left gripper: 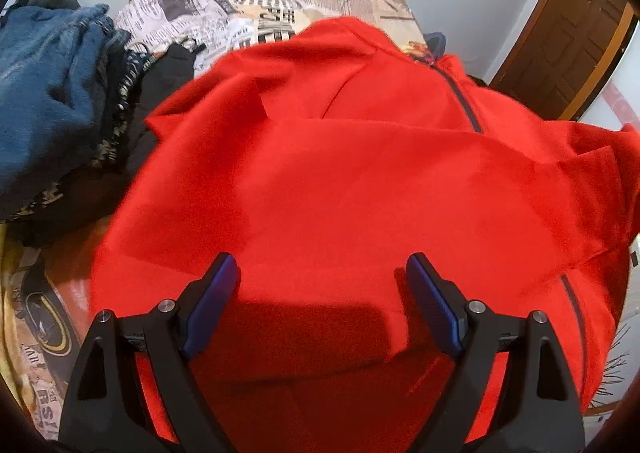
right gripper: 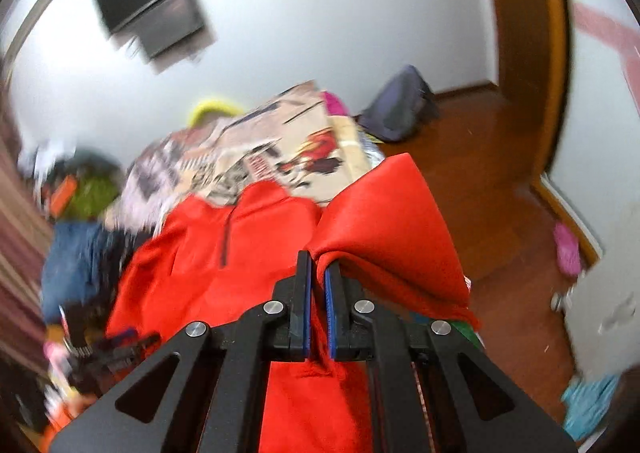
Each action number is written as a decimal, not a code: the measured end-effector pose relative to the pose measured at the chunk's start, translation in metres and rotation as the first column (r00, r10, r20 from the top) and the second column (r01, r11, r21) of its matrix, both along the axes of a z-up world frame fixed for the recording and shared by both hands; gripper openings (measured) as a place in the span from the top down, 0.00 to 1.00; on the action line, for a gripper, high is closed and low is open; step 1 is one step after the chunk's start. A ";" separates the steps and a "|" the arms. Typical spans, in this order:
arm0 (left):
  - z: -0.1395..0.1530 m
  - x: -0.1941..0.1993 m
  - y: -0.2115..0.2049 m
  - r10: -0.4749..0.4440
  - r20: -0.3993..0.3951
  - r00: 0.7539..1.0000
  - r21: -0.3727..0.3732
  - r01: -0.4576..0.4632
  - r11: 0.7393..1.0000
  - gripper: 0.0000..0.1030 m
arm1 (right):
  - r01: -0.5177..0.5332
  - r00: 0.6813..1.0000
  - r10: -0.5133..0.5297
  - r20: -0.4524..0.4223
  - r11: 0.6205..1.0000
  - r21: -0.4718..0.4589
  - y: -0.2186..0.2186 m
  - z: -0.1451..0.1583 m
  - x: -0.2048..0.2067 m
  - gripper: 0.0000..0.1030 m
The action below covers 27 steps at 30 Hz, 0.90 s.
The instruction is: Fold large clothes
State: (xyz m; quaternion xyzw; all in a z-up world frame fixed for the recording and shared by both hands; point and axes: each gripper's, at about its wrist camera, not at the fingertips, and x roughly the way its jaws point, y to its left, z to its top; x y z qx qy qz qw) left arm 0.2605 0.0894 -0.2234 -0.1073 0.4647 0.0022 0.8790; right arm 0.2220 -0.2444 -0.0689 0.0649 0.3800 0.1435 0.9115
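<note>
Red jacket spread on the bed; one edge pinched and lifted for a fold.

At far left a pile of clothes (left gripper: 52, 93), blue denim uppermost, lies beside the work area on the printed bedcover (left gripper: 240, 13), apparently waiting its turn. Next to it the red jacket (left gripper: 340, 181) lies over the bedcover, its dark zip (left gripper: 460, 97) facing up. The left gripper (left gripper: 322, 301) hangs just over the near part of the jacket, tongs spread wide and holding nothing, probably placed to pin or take the cloth. On the right, the right gripper (right gripper: 318, 293) has its tongs pressed together on a fold of the jacket's right edge (right gripper: 384, 221), which stands raised above the rest, seemingly so that side can be carried across the body. The right view is blurred. Beyond lie a wooden floor (right gripper: 500, 181) and a door (left gripper: 568, 33).
</note>
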 end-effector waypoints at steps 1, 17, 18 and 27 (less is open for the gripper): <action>0.005 -0.004 0.001 -0.002 0.011 1.000 0.001 0.002 1.000 0.16 | -0.026 1.000 0.026 -0.012 0.999 -0.023 0.010 -0.007 -0.001 0.95; 0.031 -0.047 -0.019 -0.097 0.075 0.992 0.111 0.088 0.990 0.16 | -0.130 0.944 0.116 -0.310 0.991 -0.027 0.032 -0.079 -0.004 0.79; 0.032 -0.047 -0.021 -0.100 0.077 0.992 0.112 0.091 0.990 0.16 | -0.136 0.945 0.123 -0.302 0.991 -0.021 0.031 -0.075 -0.006 0.77; 0.040 -0.048 -0.026 -0.088 0.107 0.990 0.084 0.079 0.993 0.16 | 0.024 0.992 -0.018 -0.125 0.999 0.042 -0.019 -0.027 -0.016 0.50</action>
